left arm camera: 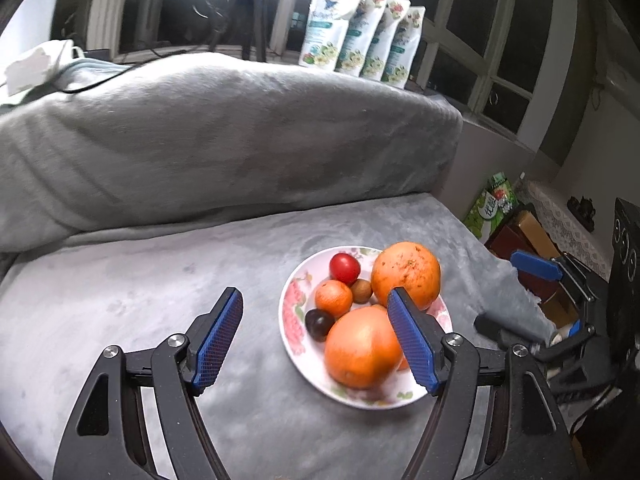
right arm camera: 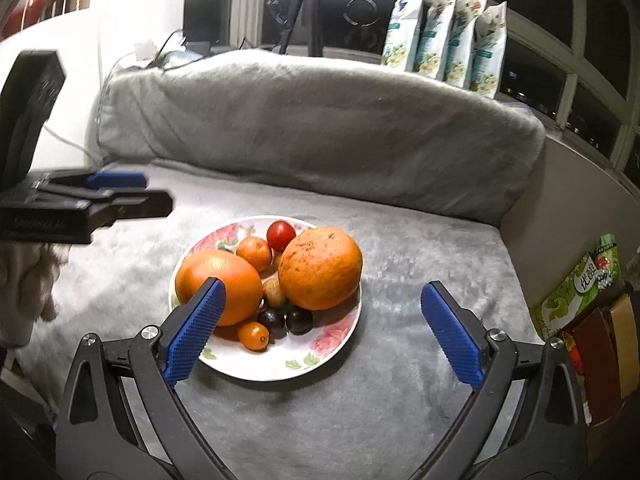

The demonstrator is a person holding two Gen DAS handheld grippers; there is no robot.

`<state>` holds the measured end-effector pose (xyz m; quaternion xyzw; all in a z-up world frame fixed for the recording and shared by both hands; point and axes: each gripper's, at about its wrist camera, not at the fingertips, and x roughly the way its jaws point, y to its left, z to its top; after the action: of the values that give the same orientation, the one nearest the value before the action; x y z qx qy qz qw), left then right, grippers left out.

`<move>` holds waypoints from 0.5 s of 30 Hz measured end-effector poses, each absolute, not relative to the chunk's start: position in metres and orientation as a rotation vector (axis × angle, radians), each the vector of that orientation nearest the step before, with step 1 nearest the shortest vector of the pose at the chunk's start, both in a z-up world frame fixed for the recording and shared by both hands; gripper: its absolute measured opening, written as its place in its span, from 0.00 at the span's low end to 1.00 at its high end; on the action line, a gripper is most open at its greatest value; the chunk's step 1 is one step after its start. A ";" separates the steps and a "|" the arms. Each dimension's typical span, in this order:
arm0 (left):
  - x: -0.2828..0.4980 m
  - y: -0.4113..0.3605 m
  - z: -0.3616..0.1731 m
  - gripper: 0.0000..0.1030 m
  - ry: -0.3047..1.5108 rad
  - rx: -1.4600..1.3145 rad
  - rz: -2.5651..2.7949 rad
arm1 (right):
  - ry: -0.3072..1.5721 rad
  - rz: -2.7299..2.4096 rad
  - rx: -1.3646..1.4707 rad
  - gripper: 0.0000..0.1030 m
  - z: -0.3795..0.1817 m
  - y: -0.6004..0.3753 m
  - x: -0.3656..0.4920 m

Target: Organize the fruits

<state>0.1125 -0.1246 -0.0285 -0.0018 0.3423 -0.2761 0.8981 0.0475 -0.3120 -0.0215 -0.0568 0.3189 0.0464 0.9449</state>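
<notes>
A floral plate (left arm camera: 294, 320) (right arm camera: 280, 364) sits on the grey blanket. It holds two large oranges (left arm camera: 406, 274) (right arm camera: 320, 268), (left arm camera: 360, 348) (right arm camera: 232, 276), a mandarin (left arm camera: 333, 298) (right arm camera: 254, 253), a red tomato (left arm camera: 345, 267) (right arm camera: 281, 235), a small brown fruit (left arm camera: 362, 291) (right arm camera: 275, 293), dark plums (left arm camera: 319, 323) (right arm camera: 299, 319) and a kumquat (right arm camera: 253, 336). My left gripper (left arm camera: 316, 314) is open and empty, left of and above the plate. My right gripper (right arm camera: 320, 308) is open and empty, hovering over the plate's near side. Each gripper shows in the other's view (left arm camera: 536, 266) (right arm camera: 116, 190).
A grey cushion (left arm camera: 200, 132) (right arm camera: 320, 128) rises behind the plate. Several refill pouches (left arm camera: 360, 32) (right arm camera: 444, 28) stand on the windowsill with a tripod (right arm camera: 308, 8). Boxes and a green package (left arm camera: 490, 208) (right arm camera: 576, 292) lie past the blanket's right edge.
</notes>
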 end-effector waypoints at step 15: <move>0.055 -0.092 -0.015 0.78 0.564 -0.056 -0.454 | 0.533 -0.010 -0.042 1.00 -0.008 -0.313 0.025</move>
<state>0.0550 -0.0916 -0.0152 -0.0272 0.2759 -0.2222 0.9347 0.0254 -0.3132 -0.0082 -0.0206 0.2631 -0.0050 0.9645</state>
